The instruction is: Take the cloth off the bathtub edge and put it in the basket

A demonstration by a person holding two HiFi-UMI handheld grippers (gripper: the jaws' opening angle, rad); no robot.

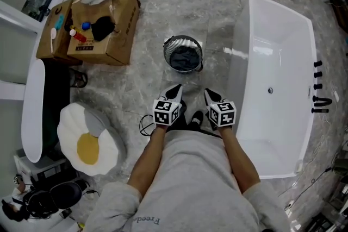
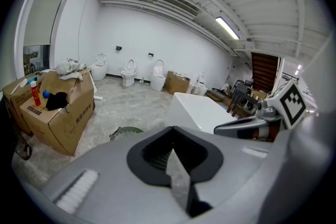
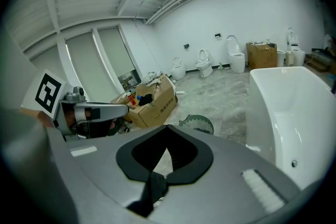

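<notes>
A round wire basket stands on the marble floor left of the white bathtub. A dark cloth lies inside the basket. I see no cloth on the tub's rim. My left gripper and right gripper are held side by side just in front of the person's body, short of the basket, both shut with nothing between their jaws. The left gripper view shows part of the basket and the bathtub beyond its closed jaws. In the right gripper view the basket sits beside the tub.
Open cardboard boxes with bottles and white rags stand to the far left. A fried-egg-shaped cushion lies on the floor at the near left. Black tap fittings sit on the tub's right rim. Toilets line the far wall.
</notes>
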